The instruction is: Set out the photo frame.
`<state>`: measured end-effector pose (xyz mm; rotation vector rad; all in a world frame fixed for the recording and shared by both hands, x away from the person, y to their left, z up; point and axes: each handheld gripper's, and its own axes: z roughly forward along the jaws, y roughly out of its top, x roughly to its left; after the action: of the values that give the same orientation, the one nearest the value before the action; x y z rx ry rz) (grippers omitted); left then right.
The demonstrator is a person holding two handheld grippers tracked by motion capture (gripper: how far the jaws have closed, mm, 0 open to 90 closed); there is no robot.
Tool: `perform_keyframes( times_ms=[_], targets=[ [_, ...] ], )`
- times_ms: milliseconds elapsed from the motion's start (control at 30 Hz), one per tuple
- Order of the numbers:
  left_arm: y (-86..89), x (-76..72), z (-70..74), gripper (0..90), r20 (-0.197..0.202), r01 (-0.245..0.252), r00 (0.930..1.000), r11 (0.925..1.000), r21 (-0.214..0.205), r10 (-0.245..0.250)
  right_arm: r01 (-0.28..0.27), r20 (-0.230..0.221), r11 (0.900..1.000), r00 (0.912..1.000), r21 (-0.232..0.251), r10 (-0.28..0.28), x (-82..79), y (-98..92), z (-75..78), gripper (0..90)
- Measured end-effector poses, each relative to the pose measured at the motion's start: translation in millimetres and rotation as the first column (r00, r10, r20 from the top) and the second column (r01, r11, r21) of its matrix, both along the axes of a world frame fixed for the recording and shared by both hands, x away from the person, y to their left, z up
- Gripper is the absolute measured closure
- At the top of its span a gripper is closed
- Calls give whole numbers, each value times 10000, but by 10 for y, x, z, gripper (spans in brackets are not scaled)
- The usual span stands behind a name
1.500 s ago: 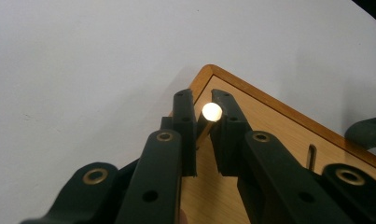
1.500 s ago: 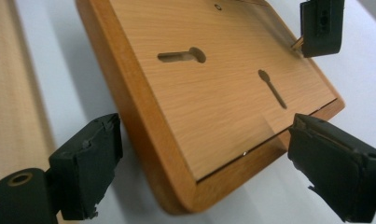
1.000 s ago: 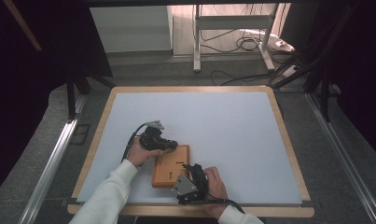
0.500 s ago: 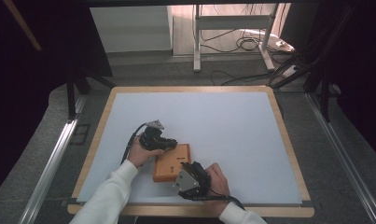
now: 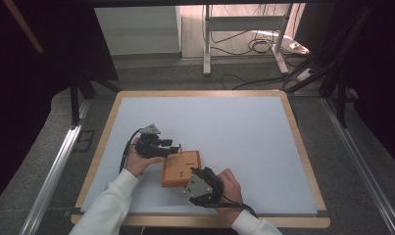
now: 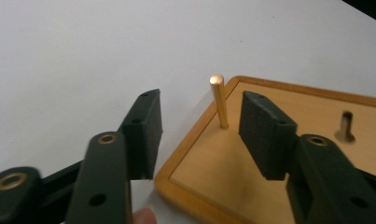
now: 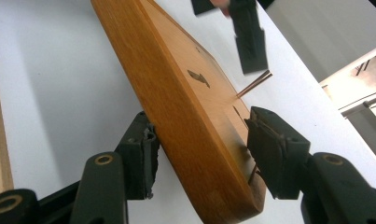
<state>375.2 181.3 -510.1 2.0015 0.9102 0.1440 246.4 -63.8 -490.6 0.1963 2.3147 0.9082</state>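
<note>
The left gripper (image 5: pixel 173 146) is being held in the left hand (image 5: pixel 138 161) just beside the far left corner of the wooden board (image 5: pixel 181 169), with the white-sleeved forearm (image 5: pixel 109 205) reaching in from the near edge. Its jaws have just been opening and are being kept apart, one outside the board's edge, the other over its surface, neither pad (image 6: pixel 265 133) touching anything. The right gripper (image 5: pixel 197 175) is being gripped by the right hand (image 5: pixel 227 188) at the board's near right corner. Its jaws have just been closing and are being set astride the board's edge, one pad (image 7: pixel 143 158) against the underside, the other on top.
</note>
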Motion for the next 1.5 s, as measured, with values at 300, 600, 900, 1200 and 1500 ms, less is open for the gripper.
perform_keyframes(
  times_ms=[300,600,900,1200,1500],
  targets=[
    [198,-235,34,334,359,-603,9976,9977,302,592,-27,61,10000,10000,12,27,8,-10,11,455],
    [365,-442,-75,303,275,-562,9981,9977,391,552,0,133,10000,9999,-16,0,4,-10,18,467],
    [506,-631,-31,296,817,-834,9933,9962,239,812,-82,177,9999,9998,-80,83,12,-19,26,474],
    [529,-663,-49,295,868,-924,9923,9950,376,889,-146,264,9999,9995,-50,147,38,-20,56,494],
    [528,-641,-89,293,732,-943,9932,9939,566,900,-314,357,9992,9988,-242,322,109,-4,169,544]
  ],
)
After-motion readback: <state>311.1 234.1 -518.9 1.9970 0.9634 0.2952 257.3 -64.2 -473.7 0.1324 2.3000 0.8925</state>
